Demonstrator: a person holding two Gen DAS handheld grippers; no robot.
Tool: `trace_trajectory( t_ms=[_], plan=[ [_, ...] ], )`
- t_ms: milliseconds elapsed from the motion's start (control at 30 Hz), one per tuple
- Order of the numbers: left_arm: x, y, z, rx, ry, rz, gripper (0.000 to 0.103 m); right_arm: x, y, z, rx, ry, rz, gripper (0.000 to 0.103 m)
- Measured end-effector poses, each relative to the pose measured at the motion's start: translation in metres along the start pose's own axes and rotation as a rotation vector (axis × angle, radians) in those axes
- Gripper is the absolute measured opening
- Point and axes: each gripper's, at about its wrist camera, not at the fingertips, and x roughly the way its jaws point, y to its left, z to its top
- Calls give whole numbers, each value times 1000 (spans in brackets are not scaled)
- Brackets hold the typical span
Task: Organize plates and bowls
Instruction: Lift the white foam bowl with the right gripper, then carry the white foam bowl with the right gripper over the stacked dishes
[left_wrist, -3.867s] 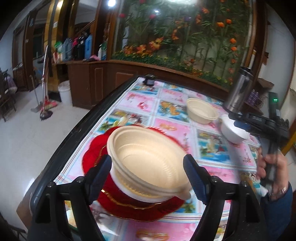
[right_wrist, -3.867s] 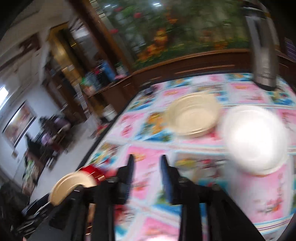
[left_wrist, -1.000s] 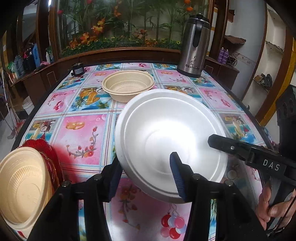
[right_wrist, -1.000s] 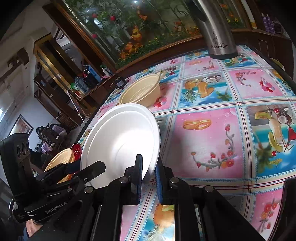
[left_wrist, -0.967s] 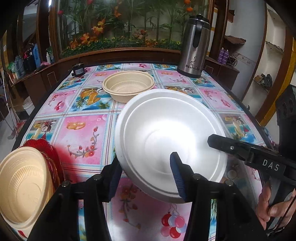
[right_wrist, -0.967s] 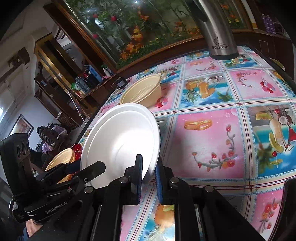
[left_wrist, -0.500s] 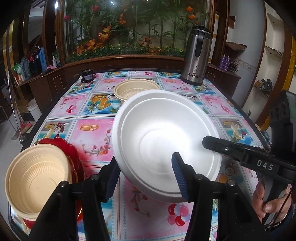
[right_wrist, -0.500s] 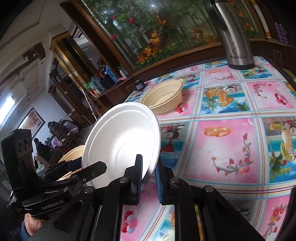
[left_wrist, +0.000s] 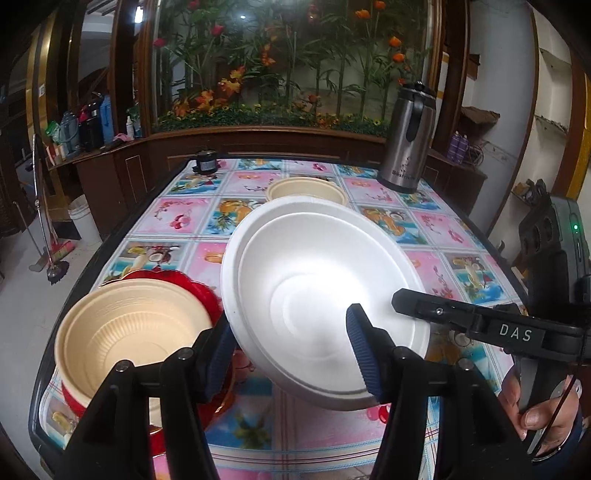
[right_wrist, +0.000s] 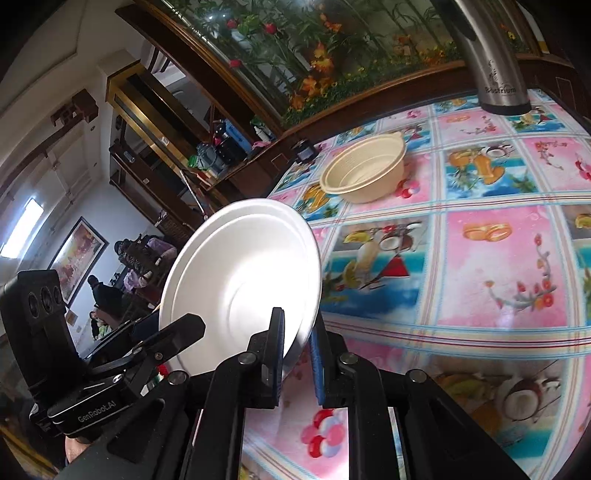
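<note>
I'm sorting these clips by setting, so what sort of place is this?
Probably a home dining room or a small eatery. A table under a bright fruit-print cloth holds disposable bowls, a steel thermos jug stands at its far end, and dark wood cabinets run beneath a large flower-and-bamboo display.

We take this for a lived-in home dining room: a worktop (left_wrist: 258, 192) under a fruit-print oilcloth, a steel thermos jug (left_wrist: 404, 136), dark wood cabinets (left_wrist: 110, 173), a big glass case of artificial flowers (left_wrist: 288, 59), a broom (left_wrist: 44, 229), a framed picture (right_wrist: 75, 258) on the wall
</note>
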Motion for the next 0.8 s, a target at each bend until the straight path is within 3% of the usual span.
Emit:
trace_trajectory(
  t_ms=[800],
  plan=[
    [-48, 100, -1, -191, -93, 49, 57, 53, 107, 19, -158, 72, 3, 15]
  ],
)
